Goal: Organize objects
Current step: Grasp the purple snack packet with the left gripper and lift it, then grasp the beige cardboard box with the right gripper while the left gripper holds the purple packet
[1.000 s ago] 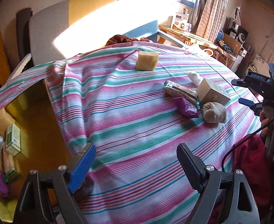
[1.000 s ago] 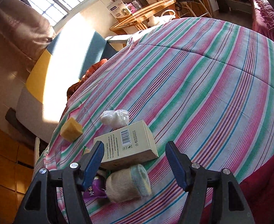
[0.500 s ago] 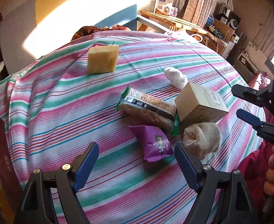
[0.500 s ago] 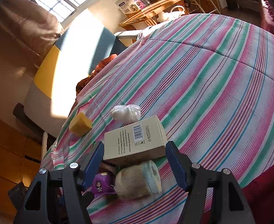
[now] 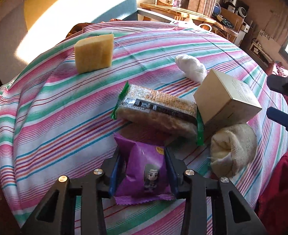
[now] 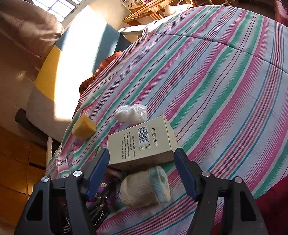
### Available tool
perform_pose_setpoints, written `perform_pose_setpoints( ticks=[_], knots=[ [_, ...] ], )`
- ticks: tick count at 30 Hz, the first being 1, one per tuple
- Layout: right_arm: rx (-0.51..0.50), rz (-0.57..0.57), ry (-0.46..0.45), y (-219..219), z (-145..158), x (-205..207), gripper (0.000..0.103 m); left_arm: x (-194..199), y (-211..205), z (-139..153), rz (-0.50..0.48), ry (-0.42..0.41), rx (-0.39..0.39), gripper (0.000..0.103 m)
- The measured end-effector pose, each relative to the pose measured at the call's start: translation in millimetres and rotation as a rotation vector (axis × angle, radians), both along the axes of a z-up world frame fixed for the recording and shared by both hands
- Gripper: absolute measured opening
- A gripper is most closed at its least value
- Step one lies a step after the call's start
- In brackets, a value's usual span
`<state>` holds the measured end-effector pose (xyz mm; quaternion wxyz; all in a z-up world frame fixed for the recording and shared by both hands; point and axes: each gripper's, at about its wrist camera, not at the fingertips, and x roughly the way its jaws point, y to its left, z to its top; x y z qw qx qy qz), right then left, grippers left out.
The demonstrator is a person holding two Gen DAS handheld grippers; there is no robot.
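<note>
My left gripper is shut on a purple snack packet lying on the striped bedspread. Behind it lie a green-edged cracker pack, a beige box, a rolled beige sock, a white wrapped bundle and a yellow sponge. My right gripper is open, its fingers on either side of the beige box, above the sock. The sponge and the white bundle lie beyond.
A sofa with yellow, grey and blue panels stands past the bed's far edge. A wooden table with boxes is at the back right. The right gripper shows at the right edge. Red fabric hangs at the near right.
My left gripper has moved forward over the bed to the purple packet and shut on it. My right gripper has come closer to the beige box.
</note>
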<state>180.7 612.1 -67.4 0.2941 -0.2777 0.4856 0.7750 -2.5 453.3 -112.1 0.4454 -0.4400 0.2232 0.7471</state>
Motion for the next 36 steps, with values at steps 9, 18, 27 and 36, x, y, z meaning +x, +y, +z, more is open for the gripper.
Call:
perform_pose_setpoints(
  ticks=[9,18,27,36],
  knots=[
    [-0.004,-0.021,-0.036,1.1,-3.0,1.4,0.07,20.3,-62.5,-1.5,0.016,0.03,0.066,0.039],
    [0.016,-0.034,-0.081,-0.7,-3.2,-0.8,0.07,29.5,-90.5,-5.1,0.028,0.054,0.128,0.039],
    [0.13,0.202,-0.198,-17.8,10.4,-37.2,0.07,29.8,-93.6,-9.6,0.004,0.073,0.166,0.039],
    [0.503,0.73,-0.54,-29.9,27.5,-98.0,0.083,28.4,-96.6,-10.6,0.007,0.057,0.188,0.04]
  ],
)
